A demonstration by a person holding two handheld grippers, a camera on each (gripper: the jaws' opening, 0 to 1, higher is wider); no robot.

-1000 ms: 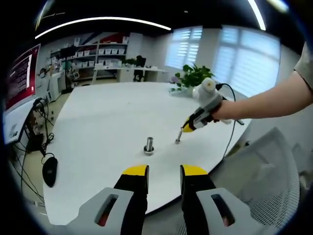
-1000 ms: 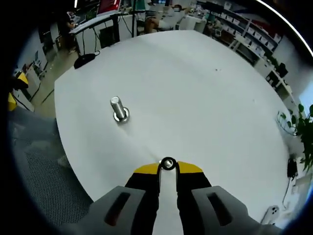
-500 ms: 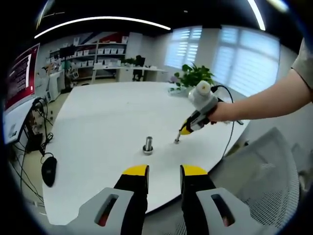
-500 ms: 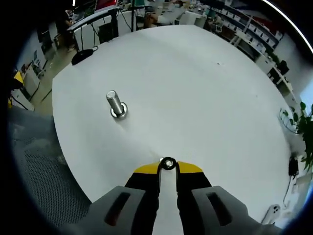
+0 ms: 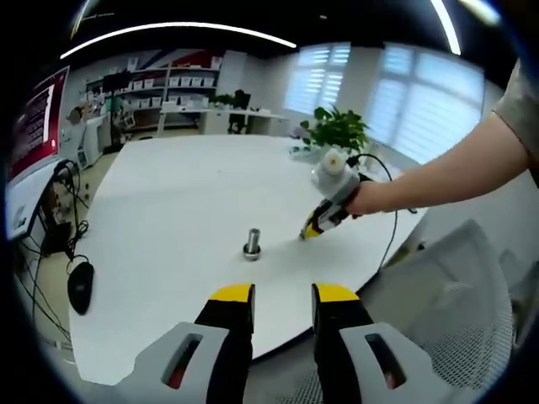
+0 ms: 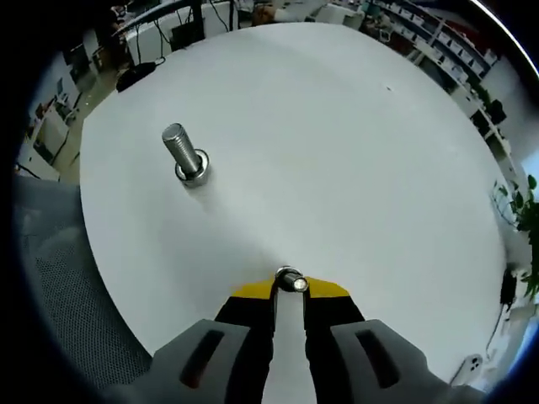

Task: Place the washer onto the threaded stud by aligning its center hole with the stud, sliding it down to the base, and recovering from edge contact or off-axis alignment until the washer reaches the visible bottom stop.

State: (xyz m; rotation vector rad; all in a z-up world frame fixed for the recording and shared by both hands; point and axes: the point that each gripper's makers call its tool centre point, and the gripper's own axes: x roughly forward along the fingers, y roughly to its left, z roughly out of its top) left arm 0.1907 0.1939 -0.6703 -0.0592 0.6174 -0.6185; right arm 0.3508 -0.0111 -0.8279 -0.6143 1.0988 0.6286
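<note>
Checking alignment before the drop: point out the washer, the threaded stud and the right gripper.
washer (image 6: 290, 281), right gripper view, its metal rim.
threaded stud (image 6: 180, 148), right gripper view, mid-shaft.
right gripper (image 6: 289, 289), right gripper view, between its fingertips.

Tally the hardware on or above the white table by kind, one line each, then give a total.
Threaded stud: 1, standing upright on the white table
Washer: 1, pinched at the tips of the right gripper, not yet on the stud
Total: 2
</note>
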